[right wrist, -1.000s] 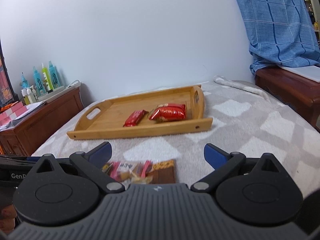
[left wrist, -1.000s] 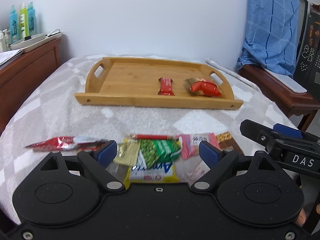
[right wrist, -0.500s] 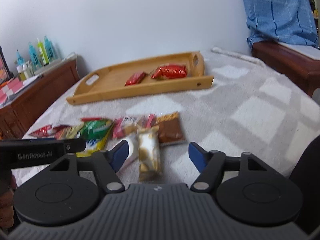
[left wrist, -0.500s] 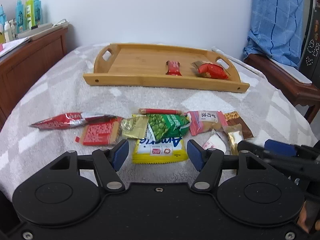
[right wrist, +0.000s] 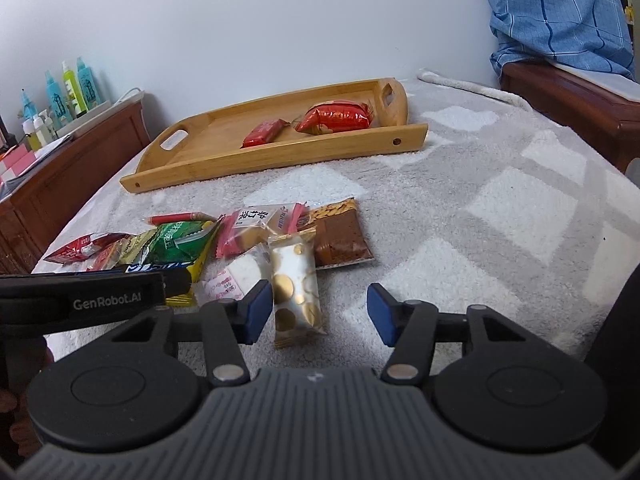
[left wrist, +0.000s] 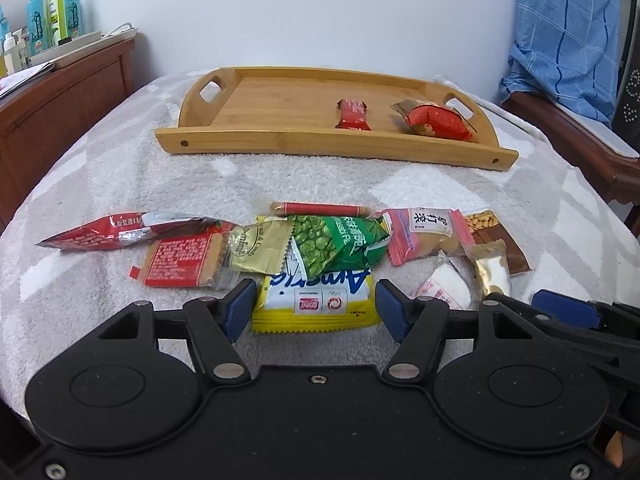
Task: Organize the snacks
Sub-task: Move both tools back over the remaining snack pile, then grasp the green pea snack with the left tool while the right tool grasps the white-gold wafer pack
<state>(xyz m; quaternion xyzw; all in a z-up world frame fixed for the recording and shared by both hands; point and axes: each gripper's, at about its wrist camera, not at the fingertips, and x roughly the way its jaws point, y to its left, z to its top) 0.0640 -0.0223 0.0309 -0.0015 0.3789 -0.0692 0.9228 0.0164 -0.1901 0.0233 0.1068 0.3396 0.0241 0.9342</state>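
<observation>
A row of snack packets lies on the grey checked blanket (left wrist: pixel 360 176). My left gripper (left wrist: pixel 316 308) is low over the yellow packet (left wrist: pixel 316 300). Its pads flank the packet's sides, and the packet lies flat and uncrumpled. My right gripper (right wrist: pixel 316 312) straddles the white packet with gold dots (right wrist: pixel 296 288). Its jaws are closing; the left pad is at the packet's edge and the right pad stands clear of it. The bamboo tray (left wrist: pixel 320 146) farther back holds a red bar (left wrist: pixel 352 114) and a red bag (left wrist: pixel 436 120).
Around the two packets lie a green pea bag (left wrist: pixel 336 240), a pink packet (left wrist: pixel 420 232), a brown peanut packet (left wrist: pixel 496 236), a red sausage stick (left wrist: pixel 318 209) and red packets at the left (left wrist: pixel 120 232). A wooden cabinet with bottles (left wrist: pixel 52 8) stands left, a bench with blue cloth (left wrist: pixel 560 40) right.
Both grippers have sunk and tipped down toward the snack row, and both jaws have narrowed. The yellow packet now sits between the left pads and the gold-dotted packet between the right ones.
</observation>
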